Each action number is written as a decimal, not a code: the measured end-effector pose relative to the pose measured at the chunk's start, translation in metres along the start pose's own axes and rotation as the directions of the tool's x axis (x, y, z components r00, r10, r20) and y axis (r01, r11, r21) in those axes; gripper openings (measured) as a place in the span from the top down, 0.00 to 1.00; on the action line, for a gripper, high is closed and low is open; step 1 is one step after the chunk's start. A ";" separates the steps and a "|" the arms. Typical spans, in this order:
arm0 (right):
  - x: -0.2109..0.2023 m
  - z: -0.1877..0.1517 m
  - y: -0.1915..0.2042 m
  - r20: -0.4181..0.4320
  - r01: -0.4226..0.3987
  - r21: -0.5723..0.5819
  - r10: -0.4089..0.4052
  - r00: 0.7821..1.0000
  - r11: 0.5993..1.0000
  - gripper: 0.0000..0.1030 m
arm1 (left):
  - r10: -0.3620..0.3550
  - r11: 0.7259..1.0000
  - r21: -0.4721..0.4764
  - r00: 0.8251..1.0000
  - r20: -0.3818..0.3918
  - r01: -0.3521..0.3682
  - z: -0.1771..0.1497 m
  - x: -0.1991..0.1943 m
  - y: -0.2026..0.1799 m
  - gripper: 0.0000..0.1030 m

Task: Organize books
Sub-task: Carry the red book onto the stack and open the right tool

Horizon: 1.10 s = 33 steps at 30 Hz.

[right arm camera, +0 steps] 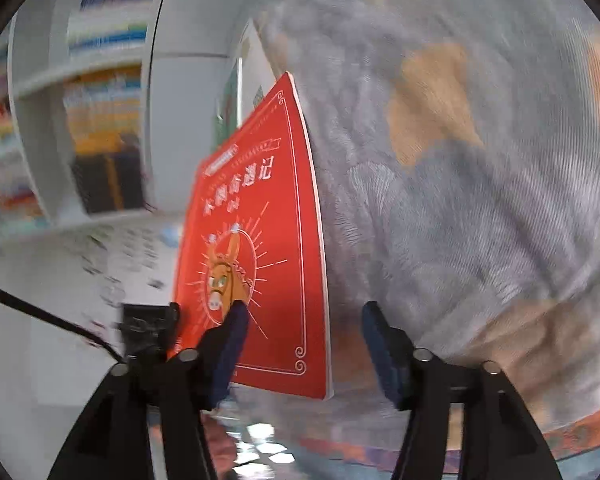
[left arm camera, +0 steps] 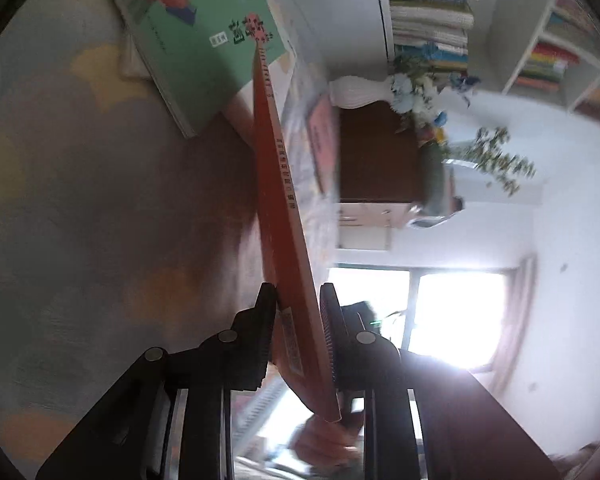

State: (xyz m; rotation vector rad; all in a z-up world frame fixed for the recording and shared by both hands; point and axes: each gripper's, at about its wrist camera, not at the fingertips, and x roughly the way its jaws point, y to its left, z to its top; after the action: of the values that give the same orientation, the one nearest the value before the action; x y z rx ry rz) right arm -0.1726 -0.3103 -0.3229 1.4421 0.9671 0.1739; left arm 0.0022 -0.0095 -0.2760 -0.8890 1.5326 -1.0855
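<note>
Left wrist view: my left claw (left arm camera: 296,320) pinches the red book (left arm camera: 278,184) upright.
My right claw (right arm camera: 304,344) stands spread, so shelving comes next, I judge.

Left tool (left arm camera: 296,300): black linkage arms, silver rivets, ribbed black pads. Right tool (right arm camera: 302,320): black arms, silver rivets, dark blue pads (right arm camera: 380,344).

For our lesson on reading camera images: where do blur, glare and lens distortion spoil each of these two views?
Left wrist view: the window is blown out white, the plant and shelves are smeared, and a dark rim rings the picture. Right wrist view: the bookshelf and carpet are motion-blurred and bent; the red book stays sharp.
</note>
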 end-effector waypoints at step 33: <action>0.048 -0.115 0.197 0.457 0.582 -0.795 -0.460 0.762 0.174 0.71 | 0.453 0.696 0.481 0.846 0.282 -0.533 -0.050 -0.051 -0.090 0.75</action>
State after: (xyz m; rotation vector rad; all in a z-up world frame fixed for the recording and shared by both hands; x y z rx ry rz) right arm -0.1297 -0.1572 -0.1529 -0.0148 0.9618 0.0733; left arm -0.0348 0.0188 -0.1705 -0.1244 1.1414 -0.9467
